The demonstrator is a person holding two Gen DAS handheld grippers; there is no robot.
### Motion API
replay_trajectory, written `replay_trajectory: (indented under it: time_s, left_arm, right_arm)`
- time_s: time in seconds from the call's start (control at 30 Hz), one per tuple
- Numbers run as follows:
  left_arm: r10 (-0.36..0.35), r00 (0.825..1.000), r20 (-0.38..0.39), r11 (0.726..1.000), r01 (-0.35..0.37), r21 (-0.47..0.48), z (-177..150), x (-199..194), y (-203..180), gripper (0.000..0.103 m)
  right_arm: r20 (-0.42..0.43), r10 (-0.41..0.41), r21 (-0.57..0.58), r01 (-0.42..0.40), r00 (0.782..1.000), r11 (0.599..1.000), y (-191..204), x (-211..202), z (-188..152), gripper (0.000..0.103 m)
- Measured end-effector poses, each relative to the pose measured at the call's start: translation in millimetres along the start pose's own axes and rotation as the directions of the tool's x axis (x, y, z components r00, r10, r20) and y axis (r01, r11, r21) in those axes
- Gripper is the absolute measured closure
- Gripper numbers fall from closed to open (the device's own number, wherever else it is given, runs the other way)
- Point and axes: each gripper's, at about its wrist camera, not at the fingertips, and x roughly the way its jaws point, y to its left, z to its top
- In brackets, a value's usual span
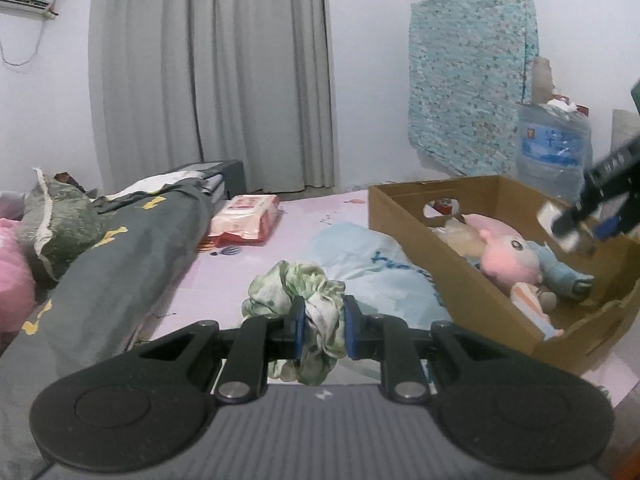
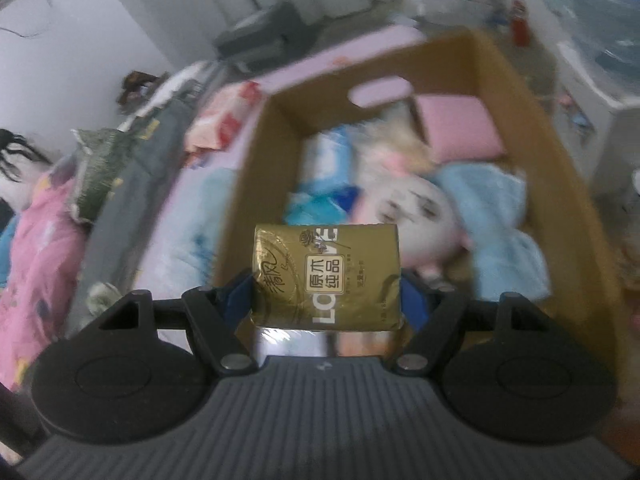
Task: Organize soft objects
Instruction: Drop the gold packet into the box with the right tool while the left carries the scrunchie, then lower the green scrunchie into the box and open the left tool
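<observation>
My left gripper is shut on a green-and-white fabric scrunchie and holds it just above the pink bed sheet. My right gripper is shut on a gold tissue pack and holds it over the near end of a cardboard box. The right gripper also shows in the left wrist view, above the box. In the box lie a pink-and-blue plush doll, a pink cushion and blue tissue packs.
A light blue cloth lies on the bed beside the box. A grey blanket and a green pillow lie at left. A red-and-white pack lies further back. A water jug stands behind the box.
</observation>
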Motion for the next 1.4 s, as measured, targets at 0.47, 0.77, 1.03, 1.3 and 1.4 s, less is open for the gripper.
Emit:
replay_trajectory:
  time_s: [0.47, 0.77, 1.03, 1.3, 1.4]
  left_arm:
    - [-0.029, 1.0, 0.0, 0.997, 0.028, 0.065, 10.6, 7.3, -28.0, 0.083]
    - [-0.248, 0.969, -0.012, 0.963, 0.248, 0.106, 46.3, 24.3, -78.3, 0.082]
    - [-0.5, 0.863, -0.072, 0.85, 0.505, 0.151, 76.4, 55.5, -171.7, 0.073]
    - [-0.574, 0.784, -0.236, 0.788, 0.607, 0.099, 53.2, 77.5, -196.6, 0.035]
    - [-0.578, 0.792, -0.195, 0.797, 0.599, 0.07, 59.2, 68.1, -177.9, 0.023]
  right_arm:
    - [-0.084, -0.191, -0.12, 0.181, 0.978, 0.976, -19.9, 30.4, -37.6, 0.02]
    - [0.212, -0.034, 0.039, 0.026, 0.977, 0.999, -25.1, -64.1, -65.4, 0.014]
    - [0.414, -0.127, 0.177, 0.057, 0.901, 0.983, -38.8, -140.6, -127.3, 0.009]
    - [0.397, -0.243, 0.352, 0.097, 0.885, 0.931, -68.6, -144.2, -181.8, 0.007]
    - [0.384, -0.252, 0.379, 0.097, 0.888, 0.92, -74.8, -137.7, -192.4, 0.007]
